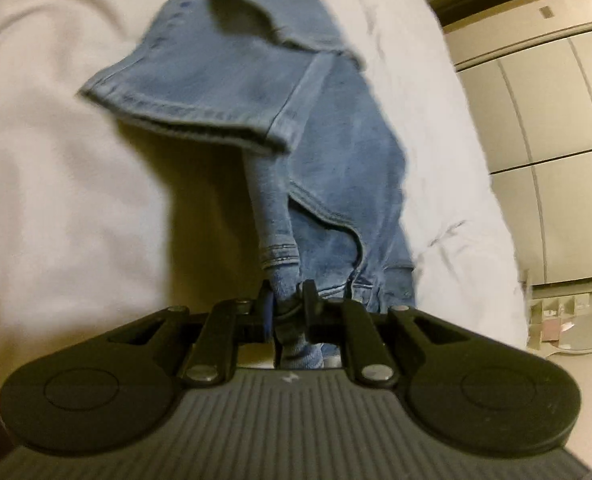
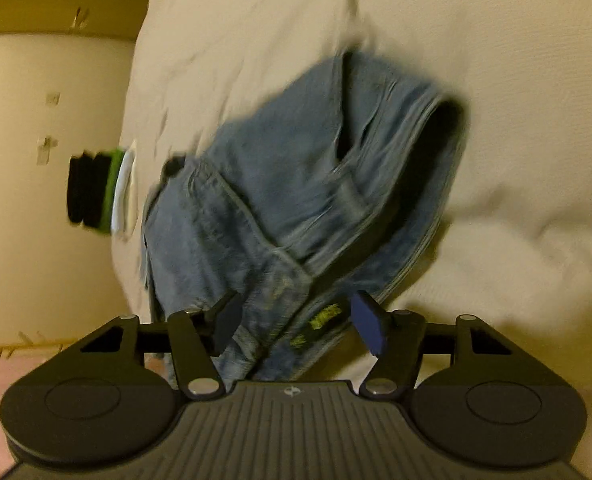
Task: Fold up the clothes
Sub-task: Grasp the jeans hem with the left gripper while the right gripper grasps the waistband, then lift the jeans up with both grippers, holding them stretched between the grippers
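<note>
Left gripper (image 1: 285,300): clamped tight on jeans (image 1: 328,168) edge | Right gripper (image 2: 296,320): fingers wide apart, jeans waistband bunched between | Bed (image 1: 55,160) beneath

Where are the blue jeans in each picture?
Left wrist view: the jeans run up the middle, pinched in the left gripper.
Right wrist view: the jeans sit in the middle, between the right gripper's parted fingers.
Shared landmark: the white bedding underneath.

Faded blue jeans (image 1: 336,152), white bedding (image 1: 55,160), black tongs (image 2: 296,322) with blue pads (image 2: 370,328), possibly yellow-green label (image 2: 324,316)
</note>
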Tool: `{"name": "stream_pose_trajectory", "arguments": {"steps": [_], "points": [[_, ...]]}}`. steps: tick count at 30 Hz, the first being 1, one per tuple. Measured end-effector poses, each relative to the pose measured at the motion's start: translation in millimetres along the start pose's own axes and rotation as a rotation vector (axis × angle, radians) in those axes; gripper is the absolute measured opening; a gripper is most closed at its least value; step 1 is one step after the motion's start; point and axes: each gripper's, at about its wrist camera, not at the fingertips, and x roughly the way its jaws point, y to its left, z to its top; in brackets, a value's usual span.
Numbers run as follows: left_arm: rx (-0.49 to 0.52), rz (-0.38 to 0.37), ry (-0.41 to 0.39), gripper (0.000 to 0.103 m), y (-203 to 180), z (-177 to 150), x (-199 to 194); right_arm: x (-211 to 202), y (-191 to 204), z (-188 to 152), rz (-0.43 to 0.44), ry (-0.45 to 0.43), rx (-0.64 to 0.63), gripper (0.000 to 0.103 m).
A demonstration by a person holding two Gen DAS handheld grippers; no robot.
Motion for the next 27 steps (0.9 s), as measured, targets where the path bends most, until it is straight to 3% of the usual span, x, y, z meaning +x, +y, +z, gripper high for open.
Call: {"name": "stream_pose_trajectory", "arguments": {"steps": [3, 5, 7, 8, 9, 10, 14, 16, 17, 18, 21, 25, 26, 27], "points": [[0.004, -0.026, -0.006, 0.011, 8, -10, -11, 10, -10, -13, -0.03, 0.032, 0.067, 0.064], [-0.022, -0.002, -0.002, 0.014, 12, -8, -2, 6, -18, -12, -0.062, 0.018, 0.089, 0.064], [-0.021, 0.002, -0.006, 0.026, 13, -3, 6, -1, -26, -10, -0.098, -0.007, 0.1, 0.068], [-0.011, 0.0, -0.009, 0.043, 12, 1, 10, -7, -28, -7, -0.106, -0.026, 0.102, 0.071], [0.003, 0.011, -0.005, 0.053, 10, 3, 16, -12, -31, -4, -0.113, -0.045, 0.103, 0.074], [0.016, 0.022, 0.0, 0.054, 8, 5, 22, -18, -34, -1, -0.12, -0.064, 0.105, 0.075], [0.099, 0.048, 0.022, 0.048, -2, 15, 39, -31, -43, 14, -0.126, -0.148, 0.12, 0.076], [0.147, 0.059, 0.033, 0.032, -7, 20, 46, -29, -49, 20, -0.098, -0.201, 0.142, 0.076], [0.19, 0.066, 0.032, 0.013, -13, 20, 46, -29, -52, 23, -0.082, -0.227, 0.155, 0.076], [0.235, 0.07, 0.026, 0.005, -17, 19, 44, -29, -57, 27, -0.068, -0.248, 0.172, 0.076], [0.28, 0.006, 0.001, 0.003, -20, 15, 24, -24, -68, 36, -0.026, -0.289, 0.235, 0.076], [0.252, -0.029, 0.01, 0.005, -9, 17, 13, -8, -79, 44, 0.067, -0.333, 0.314, 0.076], [0.24, -0.021, 0.02, 0.007, -7, 19, 17, -1, -81, 46, 0.071, -0.334, 0.33, 0.076], [0.225, -0.016, 0.03, 0.016, -6, 22, 23, 5, -84, 49, 0.075, -0.335, 0.345, 0.075]]}}
